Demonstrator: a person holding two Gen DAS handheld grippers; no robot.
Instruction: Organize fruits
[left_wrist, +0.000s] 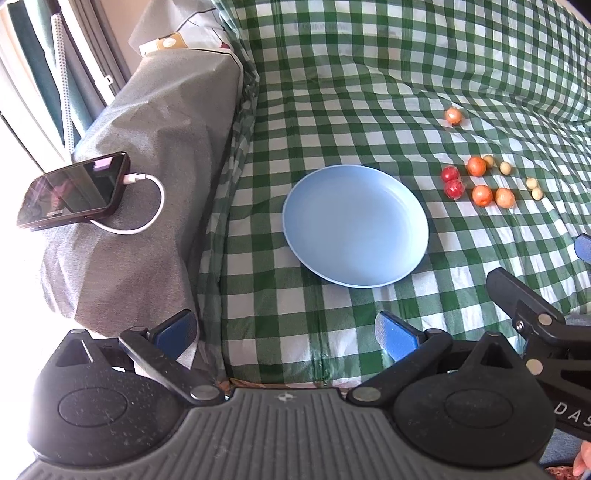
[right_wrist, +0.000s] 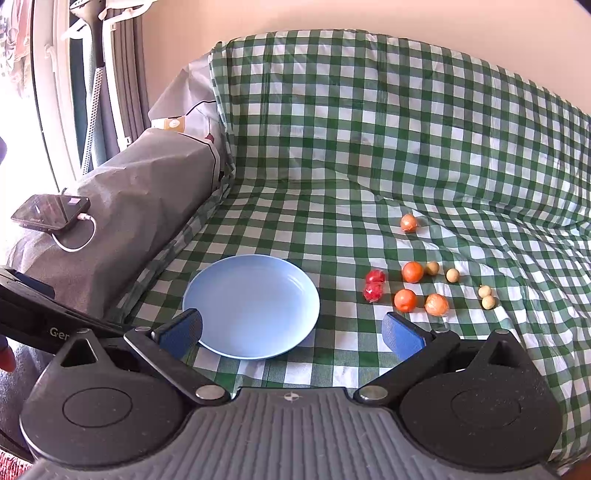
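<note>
An empty light-blue plate (left_wrist: 355, 225) (right_wrist: 251, 306) lies on a green-and-white checked cloth. To its right lie two red fruits (left_wrist: 451, 182) (right_wrist: 373, 286), several orange fruits (left_wrist: 481, 195) (right_wrist: 405, 300) and several small pale-yellow fruits (left_wrist: 534, 188) (right_wrist: 486, 297). One orange fruit (left_wrist: 453, 115) (right_wrist: 409, 223) sits apart, farther back. My left gripper (left_wrist: 286, 334) is open and empty, near the cloth's front edge, short of the plate. My right gripper (right_wrist: 291, 332) is open and empty, over the plate's near rim. Part of it shows in the left wrist view (left_wrist: 532, 314).
A grey covered armrest (left_wrist: 147, 192) (right_wrist: 122, 221) rises left of the plate. A phone (left_wrist: 74, 192) (right_wrist: 50, 212) with a white charging cable lies on it. The checked cloth climbs a backrest (right_wrist: 369, 110) behind. Curtains and a window are at far left.
</note>
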